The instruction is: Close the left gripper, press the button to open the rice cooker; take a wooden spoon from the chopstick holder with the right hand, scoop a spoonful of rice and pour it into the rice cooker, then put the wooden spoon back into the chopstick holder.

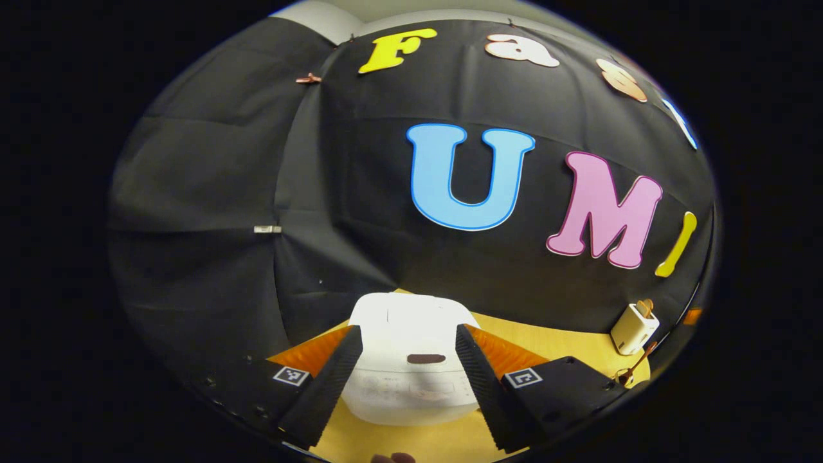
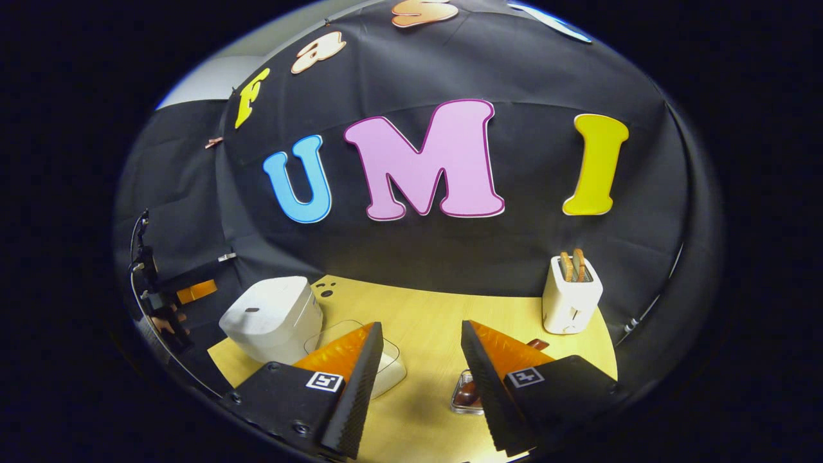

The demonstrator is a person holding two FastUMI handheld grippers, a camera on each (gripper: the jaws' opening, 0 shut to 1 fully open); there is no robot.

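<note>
The pale wood-grain tabletop (image 2: 424, 308) runs smooth and matte up to a black cloth wall that curves around it.

The rice cooker (image 1: 411, 334), taken here as the landmark, is a white, rounded, glossy plastic box with its lid down. A dark oval button (image 1: 425, 358) sits on its front, and below that is a band of faint grey printing too small to read. In the right gripper view it (image 2: 273, 318) stands toward the left rear of the tabletop.

Far to the right of the cooker, near the wall, stands a white toaster (image 2: 571, 301) with two browned slices (image 2: 572, 265) poking up from its slots.

Just in front and to the right of the cooker lies a clear, shallow plastic container (image 2: 392, 366), partly hidden behind a finger.

Further right of the cooker, close to the front edge, sits a small clear holder (image 2: 467, 392) with something dark brown in it, mostly hidden.

The left tool (image 1: 411, 379) is spread open, its ribbed fingers framing the cooker without touching it. The right tool (image 2: 421, 386) is likewise spread wide and holds nothing. Each tool carries small square black-and-white markers.
</note>
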